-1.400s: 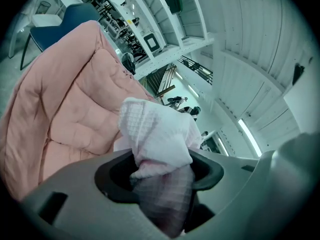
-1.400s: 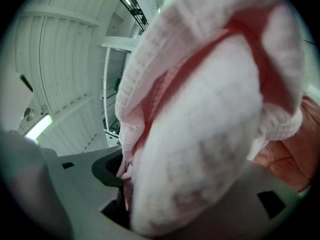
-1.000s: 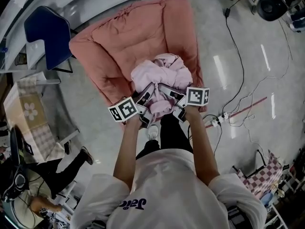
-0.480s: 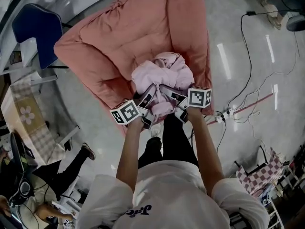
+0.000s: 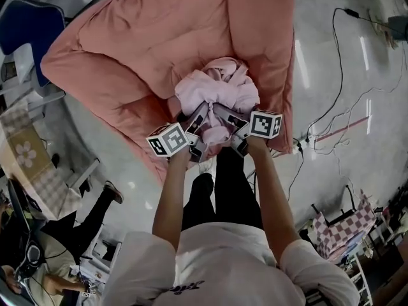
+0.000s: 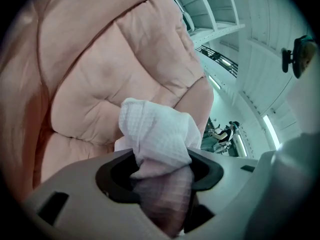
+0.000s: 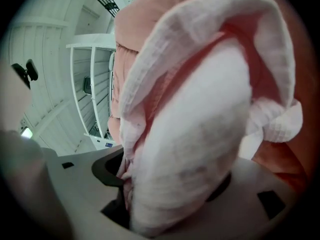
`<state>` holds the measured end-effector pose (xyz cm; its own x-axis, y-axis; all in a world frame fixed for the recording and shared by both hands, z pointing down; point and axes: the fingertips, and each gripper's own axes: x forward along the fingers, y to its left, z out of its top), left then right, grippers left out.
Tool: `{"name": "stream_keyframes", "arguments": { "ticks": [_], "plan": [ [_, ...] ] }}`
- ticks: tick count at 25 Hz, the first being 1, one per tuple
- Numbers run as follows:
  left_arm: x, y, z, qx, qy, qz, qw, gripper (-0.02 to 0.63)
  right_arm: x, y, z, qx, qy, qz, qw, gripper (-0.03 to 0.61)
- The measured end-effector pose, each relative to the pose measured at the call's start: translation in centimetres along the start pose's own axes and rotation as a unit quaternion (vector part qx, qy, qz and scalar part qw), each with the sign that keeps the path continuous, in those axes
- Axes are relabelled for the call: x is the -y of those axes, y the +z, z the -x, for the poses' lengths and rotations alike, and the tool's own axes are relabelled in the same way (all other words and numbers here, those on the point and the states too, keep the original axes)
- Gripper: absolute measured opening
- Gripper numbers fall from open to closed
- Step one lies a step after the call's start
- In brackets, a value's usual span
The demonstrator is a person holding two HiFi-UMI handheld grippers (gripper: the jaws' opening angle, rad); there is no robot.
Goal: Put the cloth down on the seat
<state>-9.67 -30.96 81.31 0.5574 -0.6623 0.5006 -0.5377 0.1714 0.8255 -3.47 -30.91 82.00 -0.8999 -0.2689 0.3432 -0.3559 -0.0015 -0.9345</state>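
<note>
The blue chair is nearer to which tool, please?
Left. The left tool grips the cloth on the blue chair's side; the right tool grips it farther away.

Cloth [image 5: 217, 91] above the seat [image 5: 127, 50] — a chair [image 5: 22, 25] stands left of it.

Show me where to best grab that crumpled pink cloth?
Likely the gathered folds at its lower edge in the head view, approached from below: the cloth is a loose bundle, and the left gripper and right gripper each clamp a fold there.

A salmon-pink padded seat [image 5: 159, 43] stands on the glossy grey floor [image 5: 319, 37], with cables [image 5: 334, 69] trailing beside it.
</note>
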Motion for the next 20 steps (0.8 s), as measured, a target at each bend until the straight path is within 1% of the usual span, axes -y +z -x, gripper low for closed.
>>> {"name": "stream_keyframes", "arguments": {
  "ticks": [4,10,17,20],
  "plan": [
    [-2.3,-1.3,-0.8,-0.013,0.014,0.005,0.9998,0.253,2.5,-1.1,-0.6,0.002,-0.014,-0.008,1.000,0.302],
    [-5.6,-3.3,-2.2,-0.011,0.042,0.021,0.9988,0.253,5.8,-2.1,-1.1,-0.011,-0.037,-0.007,0.999,0.302],
    [-10.4,-5.4,-3.5,-0.011,0.071,0.035,0.9968,0.253,10.3,-3.7,-2.5,-0.021,-0.084,0.011,0.996,0.302],
    [-12.3,-5.9,-4.0,-0.018,0.079,0.032,0.9962,0.253,12.0,-4.5,-3.3,-0.023,-0.107,0.006,0.994,0.302]
  ]
}}
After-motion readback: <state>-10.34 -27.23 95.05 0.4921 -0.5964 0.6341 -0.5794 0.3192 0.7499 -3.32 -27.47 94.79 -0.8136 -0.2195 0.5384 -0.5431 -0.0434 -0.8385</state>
